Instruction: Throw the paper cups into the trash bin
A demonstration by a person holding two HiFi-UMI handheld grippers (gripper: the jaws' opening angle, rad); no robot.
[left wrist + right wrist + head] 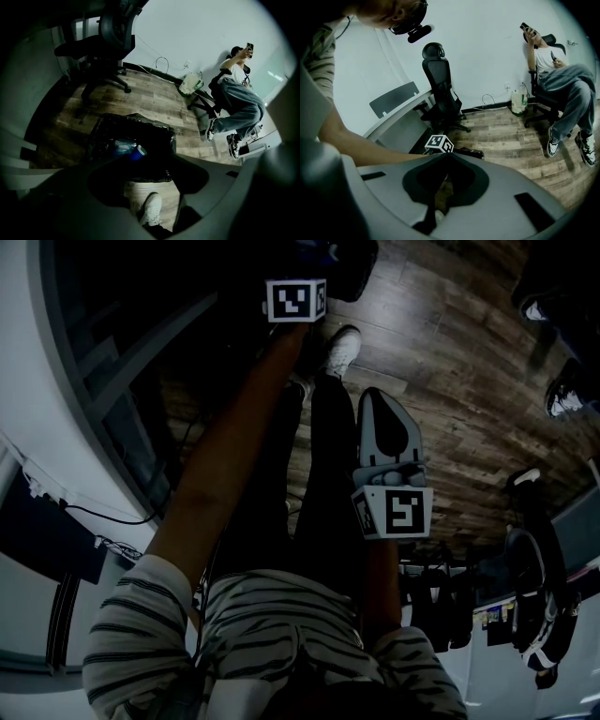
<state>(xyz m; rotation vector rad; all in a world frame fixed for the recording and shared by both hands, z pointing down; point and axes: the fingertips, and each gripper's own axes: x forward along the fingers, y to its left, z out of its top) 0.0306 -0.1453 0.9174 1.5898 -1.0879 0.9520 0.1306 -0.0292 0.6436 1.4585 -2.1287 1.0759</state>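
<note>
- My left gripper [152,164] hangs above the trash bin [161,127]. Its jaws stand wide apart with nothing between them.
- Through that gap I look straight down into the bin, which is lined with a black bag and stands on the wooden floor [154,101].
- 1 blue cup [139,151] with a pale rim lies on its side inside the bin, toward the 9 o'clock side of the opening. A crumpled clear-looking piece lies just beside it. I cannot tell whether the cup is paper.
- A white shoe [151,208] shows at 6 o'clock in the left gripper view, near the foot of the bin's pale wall.
- My right gripper [445,155] has its jaws closed tip to tip and holds nothing. Only a slit of floor shows behind them.
- In the head view the right gripper is held close to the body at 5 o'clock from the left one, which is stretched out along the bare forearm [220,465].
- A black office chair [108,42] stands at 11 o'clock in the left gripper view, well apart from the bin.
- A seated person [239,103] is at 3 o'clock there, by the wall.
- A curved pale surface [393,123] runs at 9 o'clock in the right gripper view.
</note>
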